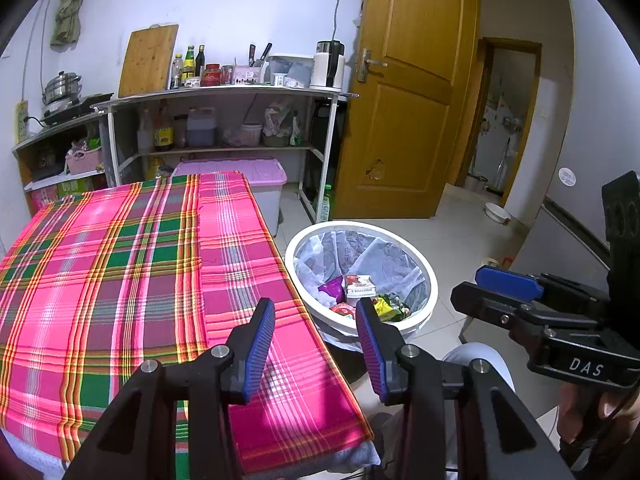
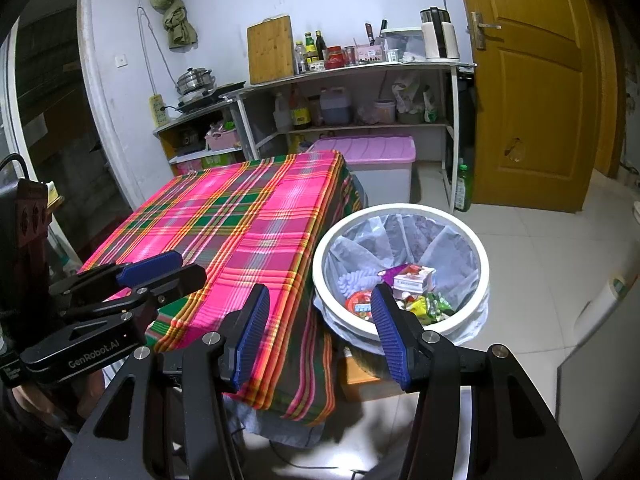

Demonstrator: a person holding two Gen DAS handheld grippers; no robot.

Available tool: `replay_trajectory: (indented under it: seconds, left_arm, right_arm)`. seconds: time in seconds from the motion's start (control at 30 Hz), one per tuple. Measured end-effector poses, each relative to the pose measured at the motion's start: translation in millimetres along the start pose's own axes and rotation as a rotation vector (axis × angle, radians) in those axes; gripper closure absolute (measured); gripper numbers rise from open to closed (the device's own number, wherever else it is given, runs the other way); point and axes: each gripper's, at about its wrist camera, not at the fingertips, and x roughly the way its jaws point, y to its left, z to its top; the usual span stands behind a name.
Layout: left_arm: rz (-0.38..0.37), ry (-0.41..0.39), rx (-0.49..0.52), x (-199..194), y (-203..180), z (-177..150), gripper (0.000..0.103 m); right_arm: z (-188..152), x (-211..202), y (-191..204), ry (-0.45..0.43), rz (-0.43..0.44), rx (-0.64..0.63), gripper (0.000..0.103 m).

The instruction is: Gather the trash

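Left hand-held gripper [image 1: 316, 308]: jaws parted wide, nothing between the blue pads. Right hand-held gripper [image 2: 320, 296]: jaws parted wide, nothing held. Surface [image 1: 120, 260] under pink-green plaid cloth, at 10 o'clock from the left gripper. White bin [image 2: 400, 328] with liner on the floor, beside the surface's edge, at 1 o'clock from the right gripper. Trash [image 2: 412, 280]: wrappers and cartons lying inside the bin.

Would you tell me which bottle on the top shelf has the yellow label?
The green-capped bottle, standing between the clear bottle and the dark bottle; neither neighbour shows a yellow label.
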Motion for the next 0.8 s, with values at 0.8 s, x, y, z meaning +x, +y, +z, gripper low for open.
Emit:
replay_trajectory:
  seconds: [0.8]
  left_arm:
    - [0.002,0.002,-0.003,-1.8,-1.0,-1.1,0.061]
  right_arm:
    - [2.7,-3.8,-2.4,0.003,-0.002,0.0,0.049]
